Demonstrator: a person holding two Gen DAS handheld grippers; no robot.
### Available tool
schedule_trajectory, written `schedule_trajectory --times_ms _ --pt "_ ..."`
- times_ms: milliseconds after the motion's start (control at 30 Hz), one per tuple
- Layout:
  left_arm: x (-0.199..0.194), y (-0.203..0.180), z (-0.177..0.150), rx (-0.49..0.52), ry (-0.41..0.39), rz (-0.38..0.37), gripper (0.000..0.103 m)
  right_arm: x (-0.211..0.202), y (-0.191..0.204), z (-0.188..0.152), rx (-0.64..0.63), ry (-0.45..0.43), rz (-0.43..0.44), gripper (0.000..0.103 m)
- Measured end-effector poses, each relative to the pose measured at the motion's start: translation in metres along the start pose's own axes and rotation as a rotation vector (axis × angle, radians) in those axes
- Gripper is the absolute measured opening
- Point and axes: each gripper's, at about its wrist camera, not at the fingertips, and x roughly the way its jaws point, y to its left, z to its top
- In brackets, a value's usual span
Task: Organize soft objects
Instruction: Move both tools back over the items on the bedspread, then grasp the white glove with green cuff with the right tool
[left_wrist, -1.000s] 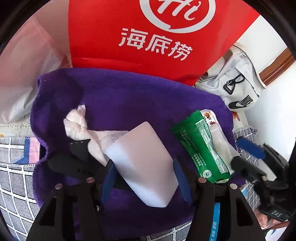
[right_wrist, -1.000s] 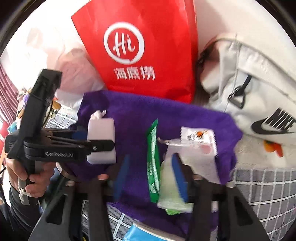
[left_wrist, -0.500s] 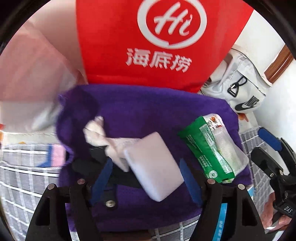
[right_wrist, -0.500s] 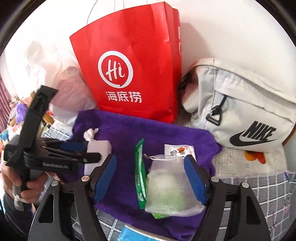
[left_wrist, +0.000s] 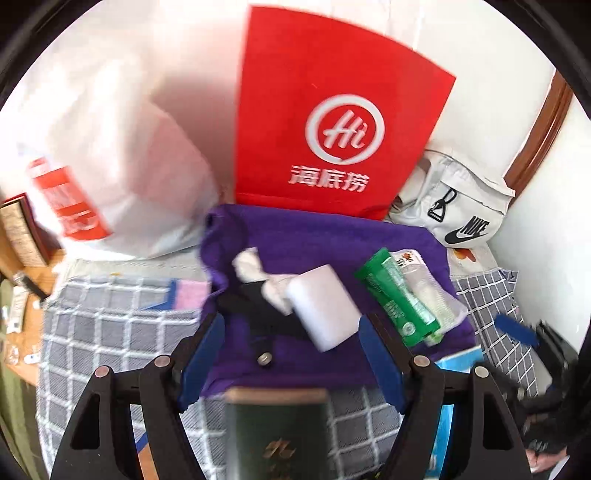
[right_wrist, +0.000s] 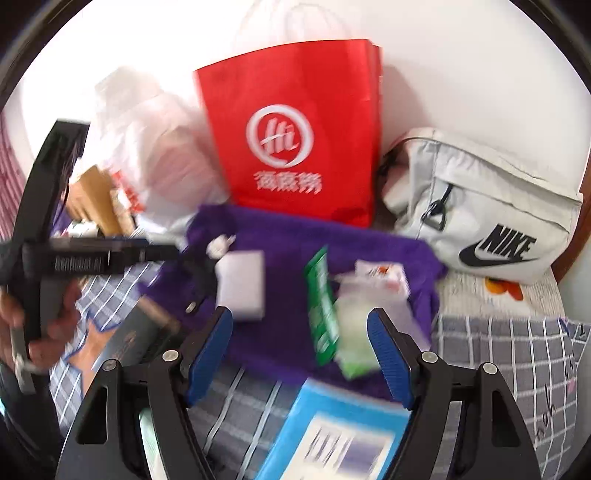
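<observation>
Nearest the left wrist camera, the left gripper (left_wrist: 290, 349) is seen with its blue-padded jaws spread wide and nothing between the pads; a dark green booklet with gold lettering (left_wrist: 277, 435) lies just below them on the grey checked bedcover (left_wrist: 110, 325). The jaws have just been opening, and the white rectangular foam block (left_wrist: 323, 306) that sat between them now lies free on the purple terry towel (left_wrist: 325, 236), touching a crumpled white tissue (left_wrist: 251, 264) at its left.

From the right wrist camera, the right gripper (right_wrist: 299, 345) is likewise released; its jaws have just been opening, and the clear plastic pouch with pale green contents (right_wrist: 356, 332) and the green foil sachet (right_wrist: 321, 306) beside it rest unheld on the towel (right_wrist: 280, 240). A light blue box (right_wrist: 332, 432) lies nearer, at the towel's front edge.

The placing step can be judged complete: the soft items are laid side by side on the towel and both grippers stand clear of them. The next move probably calls for another loose soft item to be chosen, or for the towel's edges to be gripped and folded.

Farther back, a red paper carrier bag with a white logo (right_wrist: 291, 133) stands against the wall, between a white plastic bag (right_wrist: 147, 147) and a pale grey sling bag (right_wrist: 480, 206).
</observation>
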Motion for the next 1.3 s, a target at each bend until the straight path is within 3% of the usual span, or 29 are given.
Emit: schedule_trajectory --times_ms 167,267,433,600,800,867,900,933,1033,1300 --pt "-0.025 0.016 -0.026 -0.024 0.019 0.010 0.074 -0.021 0.042 -0.039 -0.048 0.024 0.065 0.075" --pt "-0.039 0.025 -0.046 -0.034 0.022 0.024 0.074 -0.026 0.063 -0.062 -0.056 0.046 0.101 0.082" --pt "-0.062 0.046 -0.085 -0.090 0.013 -0.001 0.074 -0.022 0.092 -0.090 -0.133 0.092 0.107 0.086" --pt "-0.071 0.061 -0.129 -0.120 0.022 0.019 0.074 -0.011 0.111 -0.117 -0.228 0.132 0.065 0.091" --pt "-0.077 0.071 -0.164 -0.169 0.035 -0.045 0.074 0.002 0.136 -0.135 -0.359 0.147 -0.039 0.091" --pt "-0.077 0.070 -0.170 -0.160 0.041 -0.046 0.074 0.004 0.141 -0.137 -0.397 0.127 -0.115 0.081" --pt "-0.078 0.069 -0.173 -0.153 0.044 -0.035 0.074 0.003 0.142 -0.138 -0.396 0.117 -0.131 0.062" --pt "-0.078 0.068 -0.175 -0.146 0.047 -0.027 0.074 0.001 0.140 -0.137 -0.381 0.120 -0.113 0.044" --pt "-0.079 0.065 -0.183 -0.136 0.055 -0.029 0.074 -0.011 0.130 -0.131 -0.303 0.109 -0.059 0.024" --pt "-0.078 0.059 -0.198 -0.166 0.075 -0.076 0.074 -0.055 0.101 -0.136 -0.104 0.067 0.020 0.017"
